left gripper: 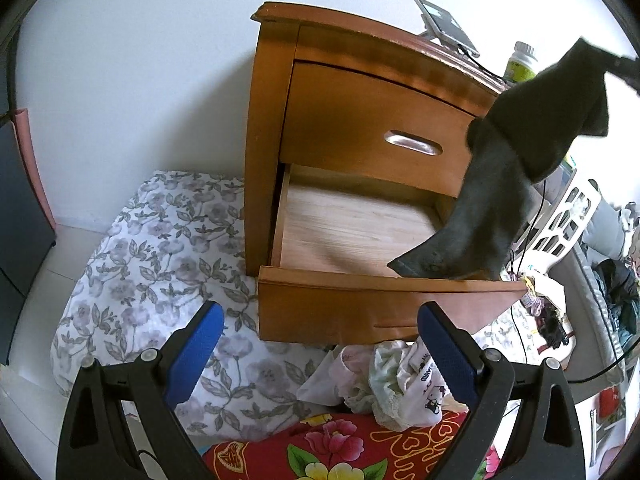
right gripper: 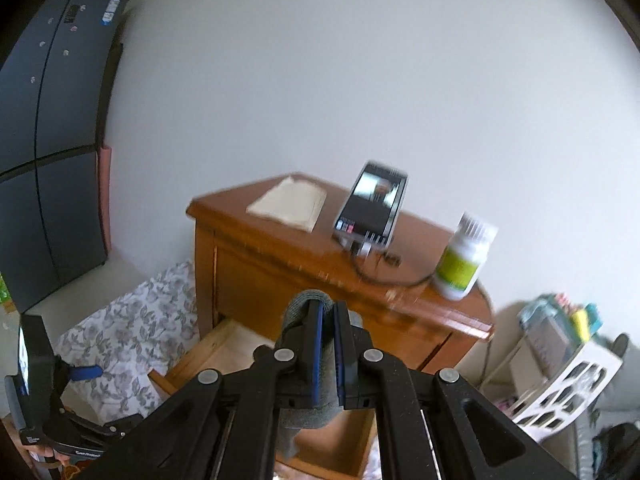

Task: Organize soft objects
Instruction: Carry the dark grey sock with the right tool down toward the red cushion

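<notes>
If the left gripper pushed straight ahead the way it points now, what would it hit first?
Most likely the front panel of the open bottom drawer, which sits dead ahead between the left gripper's open jaws; depth is uncertain.

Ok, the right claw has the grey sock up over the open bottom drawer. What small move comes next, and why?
Probably lower the right claw a little, so the grey sock settles into the open bottom drawer. The sock hangs from the shut claw, its toe just at the drawer's front edge, and the wooden drawer floor looks bare. The left claw is open and holds nothing.
</notes>
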Demonstrator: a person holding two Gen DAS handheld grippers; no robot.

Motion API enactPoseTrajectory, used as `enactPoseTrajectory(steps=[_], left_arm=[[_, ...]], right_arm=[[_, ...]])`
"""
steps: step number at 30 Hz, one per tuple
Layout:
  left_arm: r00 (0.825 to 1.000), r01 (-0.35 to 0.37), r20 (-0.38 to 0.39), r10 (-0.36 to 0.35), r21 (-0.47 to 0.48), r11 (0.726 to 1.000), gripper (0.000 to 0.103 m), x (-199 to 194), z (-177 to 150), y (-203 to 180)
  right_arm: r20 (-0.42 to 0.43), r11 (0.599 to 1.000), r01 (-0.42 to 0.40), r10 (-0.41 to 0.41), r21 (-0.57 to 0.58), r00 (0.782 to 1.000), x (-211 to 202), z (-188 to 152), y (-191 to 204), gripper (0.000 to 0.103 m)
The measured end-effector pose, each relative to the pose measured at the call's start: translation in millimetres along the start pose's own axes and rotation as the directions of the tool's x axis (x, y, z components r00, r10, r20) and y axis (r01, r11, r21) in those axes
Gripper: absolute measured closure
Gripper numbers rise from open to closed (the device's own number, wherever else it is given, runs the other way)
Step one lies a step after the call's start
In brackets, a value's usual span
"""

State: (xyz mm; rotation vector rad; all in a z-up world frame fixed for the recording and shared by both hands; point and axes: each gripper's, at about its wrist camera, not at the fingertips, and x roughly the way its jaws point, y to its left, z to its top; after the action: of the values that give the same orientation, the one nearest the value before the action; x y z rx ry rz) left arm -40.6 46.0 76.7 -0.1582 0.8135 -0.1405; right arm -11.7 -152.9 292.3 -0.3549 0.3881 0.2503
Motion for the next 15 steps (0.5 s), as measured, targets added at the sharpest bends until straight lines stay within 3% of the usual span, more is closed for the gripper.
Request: enactPoseTrajectory(steps=[8,15], left_arm=[[1.000,0.008,0.020,-0.008,0.003,1.000,0.005,-9.6,-0.2,-2.7],[0.999,0.012,0.033,-0.012,0.001,1.000,0.005,-17.7,-1.1,-3.6]], right_arm=[[0.127,0.997,0.058,-0.052,-0.044,0.990,-59.9,29.5,-1.2,0.097],[0.178,0.994,0.076,-0.062,-0.073,0.982,-100.2,28.1,5.7,0.097]])
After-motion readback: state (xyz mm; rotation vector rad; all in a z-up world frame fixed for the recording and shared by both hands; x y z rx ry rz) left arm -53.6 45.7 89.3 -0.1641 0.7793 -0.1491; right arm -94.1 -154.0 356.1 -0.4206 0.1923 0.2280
